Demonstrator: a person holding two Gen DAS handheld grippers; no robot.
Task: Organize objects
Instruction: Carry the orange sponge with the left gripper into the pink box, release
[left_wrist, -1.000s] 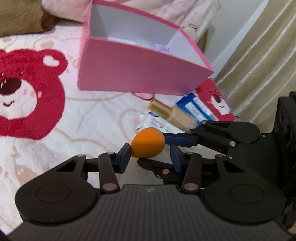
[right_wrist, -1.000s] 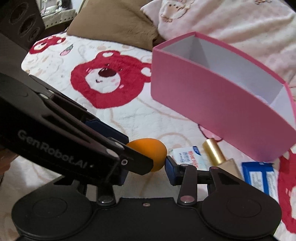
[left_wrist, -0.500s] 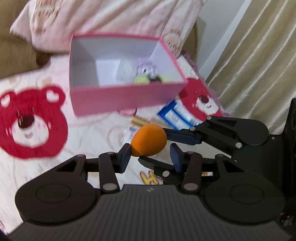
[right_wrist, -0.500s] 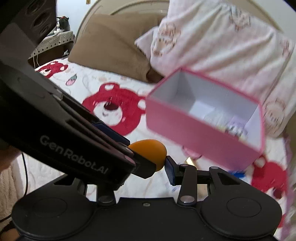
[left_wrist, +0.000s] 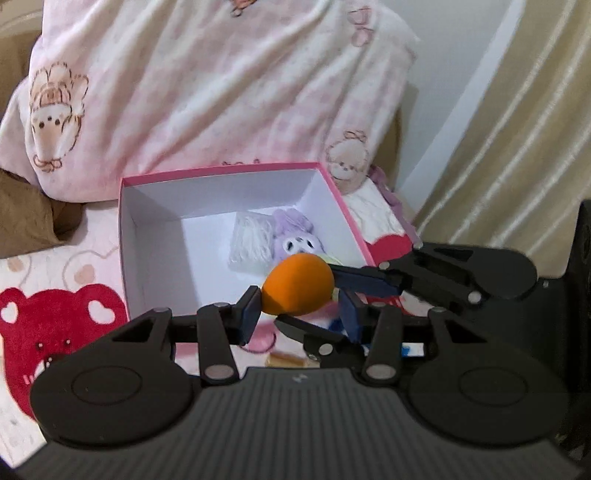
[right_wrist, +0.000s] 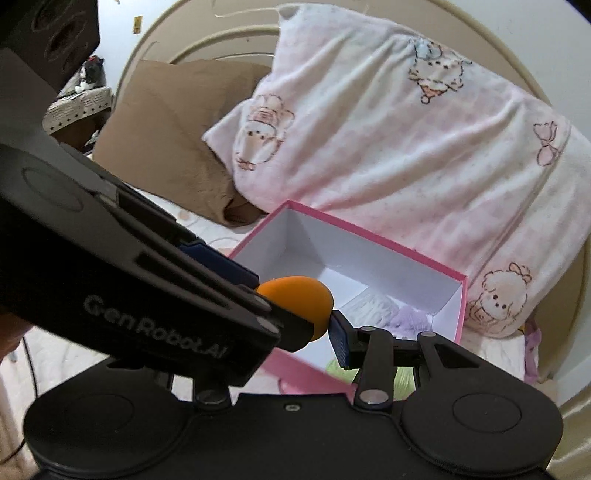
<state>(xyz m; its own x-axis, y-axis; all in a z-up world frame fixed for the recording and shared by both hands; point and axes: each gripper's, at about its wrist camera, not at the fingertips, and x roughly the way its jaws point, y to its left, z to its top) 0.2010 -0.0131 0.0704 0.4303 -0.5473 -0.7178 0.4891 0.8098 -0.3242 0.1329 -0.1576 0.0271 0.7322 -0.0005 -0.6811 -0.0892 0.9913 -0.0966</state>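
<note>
**Orange sponge in the air over the pink box, both grippers on it**

Left wrist view:
- My left gripper (left_wrist: 300, 314) is narrowed around the orange sponge (left_wrist: 299, 284). The left pad touches its lower-left side. The right pad is at its right side, and I can't confirm contact there.
- My right gripper (left_wrist: 314, 299) reaches in from the right with one finger on the sponge's far end and one underneath.
- The sponge hangs over the near-right corner of the pink box (left_wrist: 147, 181), clear of the bedding.
- Handling, my guess: foam egg, very light and soft, with a grippy matte skin. It'll dent rather than break and may spring out of a tip pinch. Best hold is across the fat middle, with light force.
- Box floor: a purple plush (left_wrist: 295, 236) and a white packet (left_wrist: 251, 240) sit right of centre, and the left half is bare.
- A gold-capped bottle (left_wrist: 284, 360) lies on the bear blanket (left_wrist: 55, 314) below my fingers.
- The pink pillow (left_wrist: 221, 81) leans over the back wall of the box.

Right wrist view:
- The left gripper's body crosses the frame and hides my right gripper's left finger. The right pad touches the sponge. I can't tell if the right jaws are clamped.
- The sponge sits over the box's near wall. The crossed fingers are the main obstruction, so one gripper has to back out before any drop.
</note>
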